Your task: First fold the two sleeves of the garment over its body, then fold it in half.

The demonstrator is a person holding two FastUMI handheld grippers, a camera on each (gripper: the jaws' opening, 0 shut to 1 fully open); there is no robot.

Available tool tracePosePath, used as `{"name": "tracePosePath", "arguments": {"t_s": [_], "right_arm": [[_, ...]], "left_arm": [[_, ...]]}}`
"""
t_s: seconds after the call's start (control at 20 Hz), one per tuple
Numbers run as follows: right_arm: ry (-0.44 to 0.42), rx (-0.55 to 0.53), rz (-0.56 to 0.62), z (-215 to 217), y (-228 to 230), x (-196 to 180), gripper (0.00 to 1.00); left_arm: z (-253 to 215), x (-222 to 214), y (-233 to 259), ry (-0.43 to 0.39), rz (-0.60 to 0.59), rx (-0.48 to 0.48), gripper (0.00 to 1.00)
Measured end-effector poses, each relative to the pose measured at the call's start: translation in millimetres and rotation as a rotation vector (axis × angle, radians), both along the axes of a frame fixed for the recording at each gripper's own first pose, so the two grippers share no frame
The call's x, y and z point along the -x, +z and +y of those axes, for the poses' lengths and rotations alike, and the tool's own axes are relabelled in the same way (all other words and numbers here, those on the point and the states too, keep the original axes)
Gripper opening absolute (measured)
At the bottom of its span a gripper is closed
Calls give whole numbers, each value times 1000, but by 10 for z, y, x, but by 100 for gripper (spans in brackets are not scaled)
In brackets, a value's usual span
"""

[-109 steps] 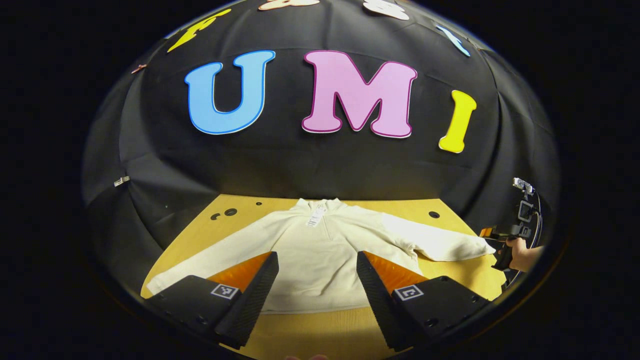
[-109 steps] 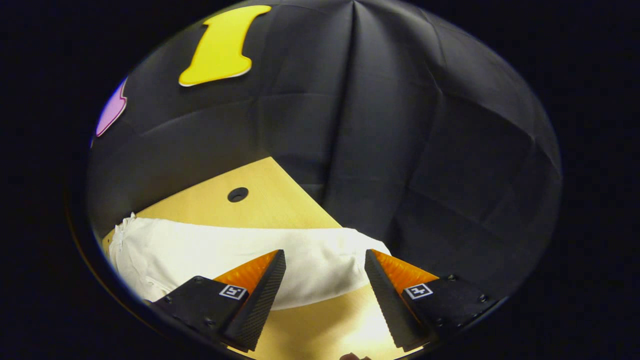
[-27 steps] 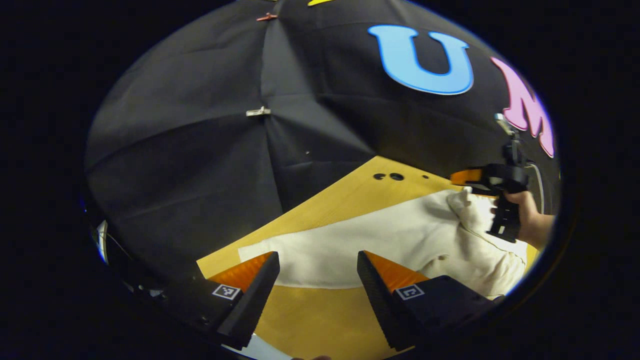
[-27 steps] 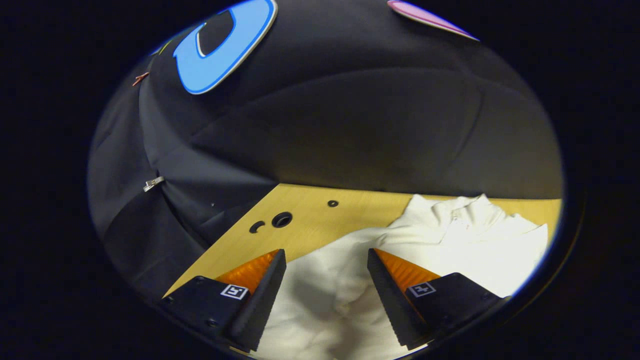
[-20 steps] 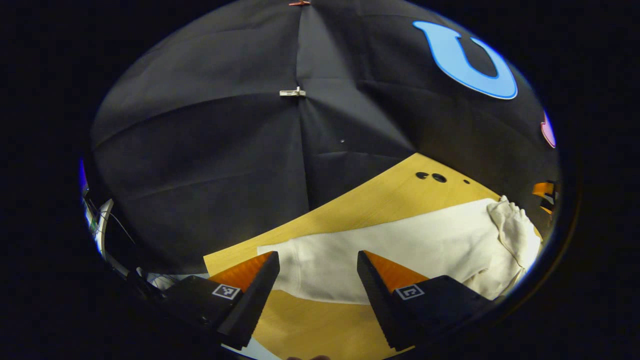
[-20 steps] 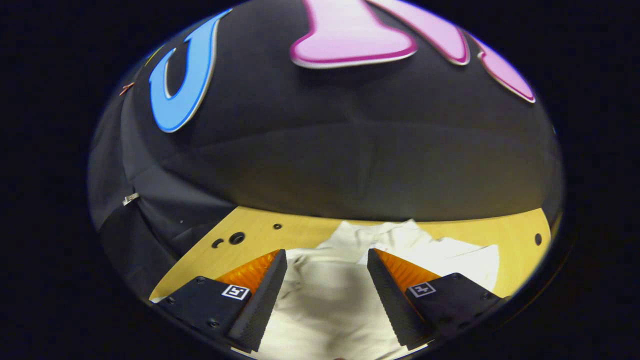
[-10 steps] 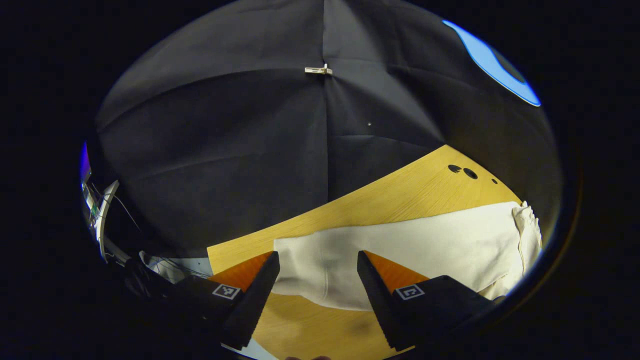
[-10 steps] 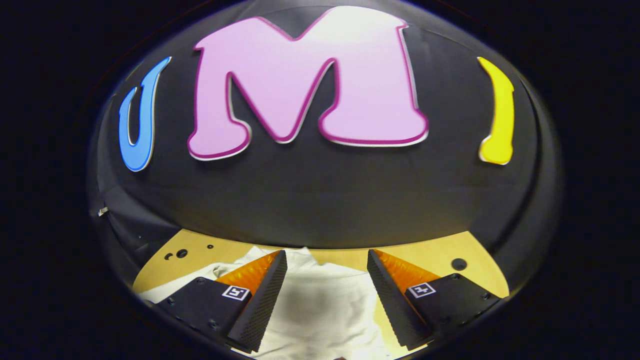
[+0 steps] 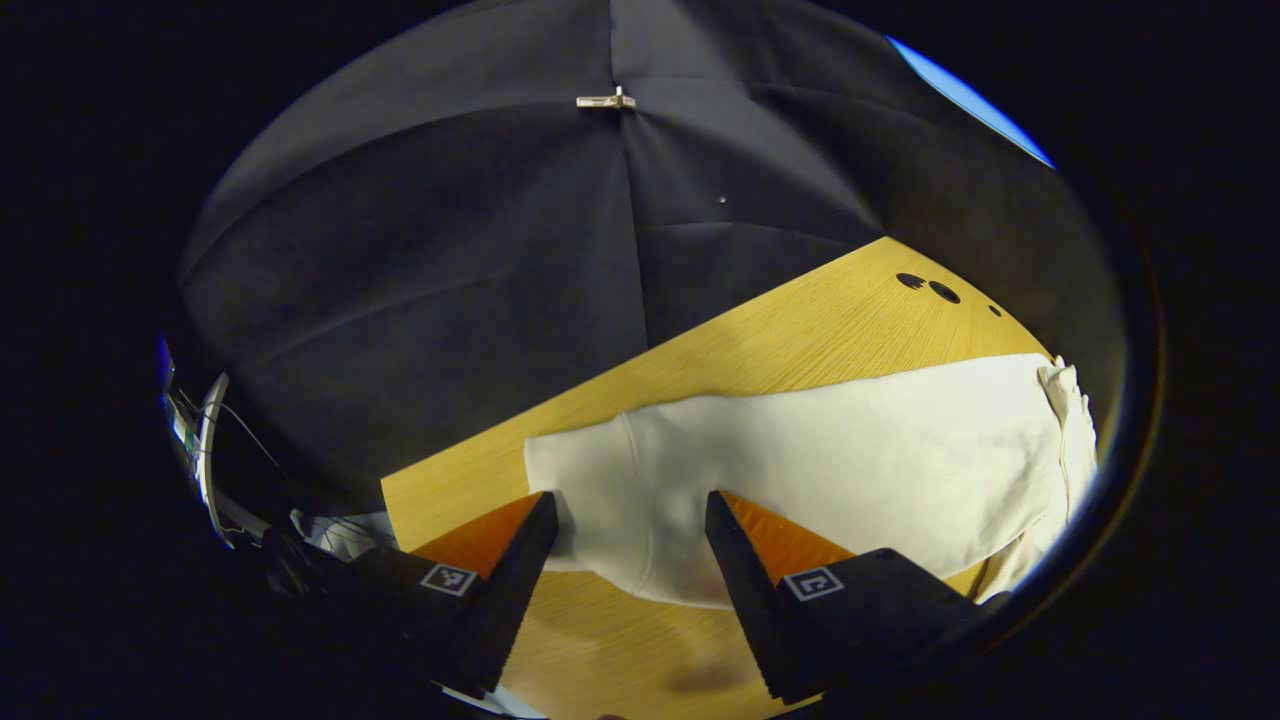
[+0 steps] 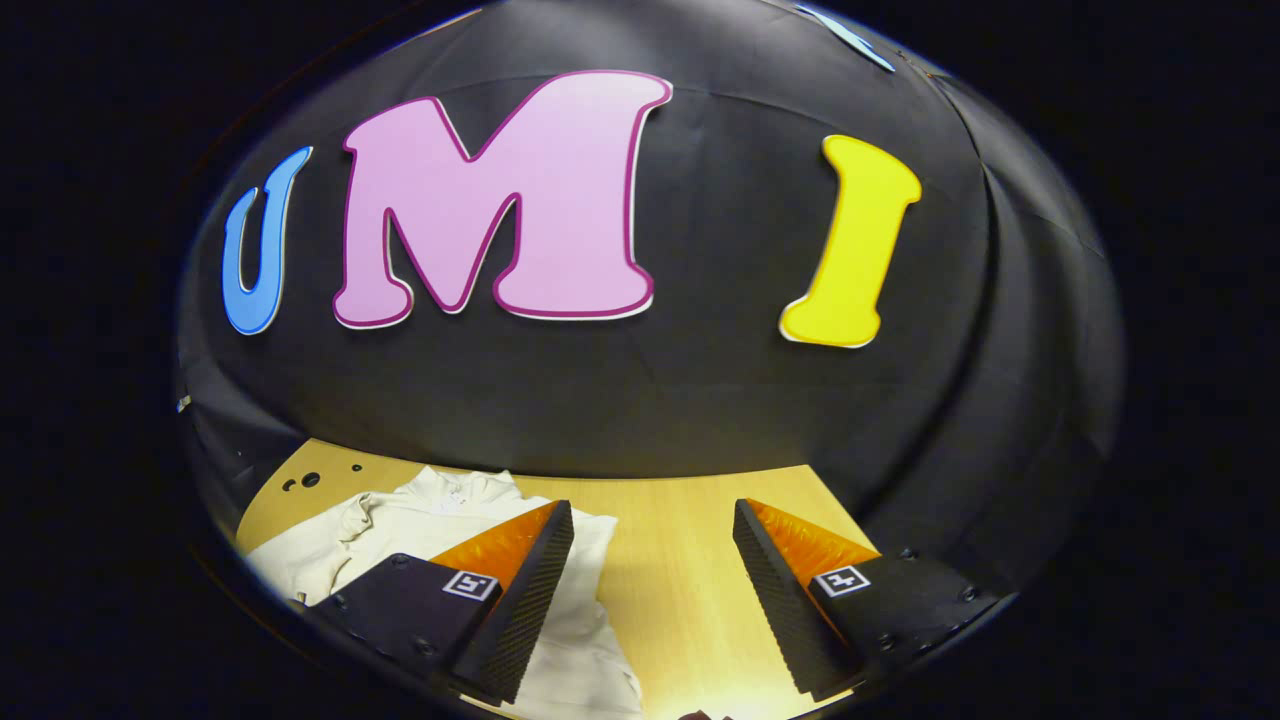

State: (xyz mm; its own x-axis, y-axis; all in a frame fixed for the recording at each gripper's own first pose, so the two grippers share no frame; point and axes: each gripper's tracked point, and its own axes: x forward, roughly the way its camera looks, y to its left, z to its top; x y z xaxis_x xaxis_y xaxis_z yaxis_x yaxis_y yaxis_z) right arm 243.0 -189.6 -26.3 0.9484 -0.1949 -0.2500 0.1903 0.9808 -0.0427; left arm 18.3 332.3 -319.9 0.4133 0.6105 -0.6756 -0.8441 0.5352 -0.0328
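A cream sweatshirt [image 9: 850, 460] lies on the yellow wooden table [image 9: 800, 330]. In the left gripper view its outstretched sleeve runs leftward, and the cuff [image 9: 590, 495] lies between the fingers of my left gripper [image 9: 630, 520], which stands open just above it. In the right gripper view the sweatshirt [image 10: 420, 525] lies at the lower left with its collar toward the wall and a sleeve folded over the body. My right gripper [image 10: 650, 530] is open over bare table, to the right of the garment.
Small round holes [image 9: 925, 286] mark the table's far corner. The table's edge [image 9: 400, 500] runs close to the left of the cuff, with cables and white equipment [image 9: 215, 440] below it. The black wall cloth [image 9: 500, 250] backs the table.
My left gripper has come down closer to the sleeve cuff, which now lies between its fingers. My right gripper, having let go of the folded sleeve, has swung right off the garment to bare table.
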Motion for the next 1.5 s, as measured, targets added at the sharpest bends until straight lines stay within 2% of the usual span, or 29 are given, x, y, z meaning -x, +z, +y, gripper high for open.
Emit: {"name": "tracePosePath", "arguments": {"t_s": [0.05, 0.1, 0.2, 0.3, 0.35, 0.4, 0.5, 0.6, 0.7, 0.85, 1.25, 1.5], "right_arm": [[-22, -5, -7, -113, 53, 61, 98], [-44, -18, -12, -227, 93, 139, 97], [-85, -55, -12, -395, 102, 244, 98], [-127, -92, -8, -547, 79, 351, 98], [-142, -103, -7, -605, 70, 406, 97], [-153, -109, -4, -659, 48, 452, 98], [-170, -114, 9, -770, 15, 496, 98], [-188, -112, 7, -905, 32, 519, 98], [-204, -111, -2, -1006, 55, 544, 98], [-216, -119, 5, -1074, 6, 595, 98], [-203, -83, 63, -1094, -324, 815, 98], [-142, -42, 112, -980, -615, 910, 98]], "left_arm": [[-13, -35, -31, -25, 11, 8, 95], [-15, -76, -28, -67, 15, 3, 89], [-52, -198, -1, -130, 23, -10, 61], [-57, -258, 6, -128, 7, -11, 44], [-50, -267, -4, -118, -7, -6, 31], [-59, -273, 17, -112, -23, -3, 34], [-86, -329, 26, -138, -54, 0, 18], [-103, -356, 49, -200, -43, -15, 10], [-119, -426, 69, -216, -62, 17, 7], [-184, -512, 106, -207, -98, 74, 7], [-447, -1025, 644, -302, -173, 55, 6], [-762, -1663, 1124, -400, -224, 28, 6]]}}
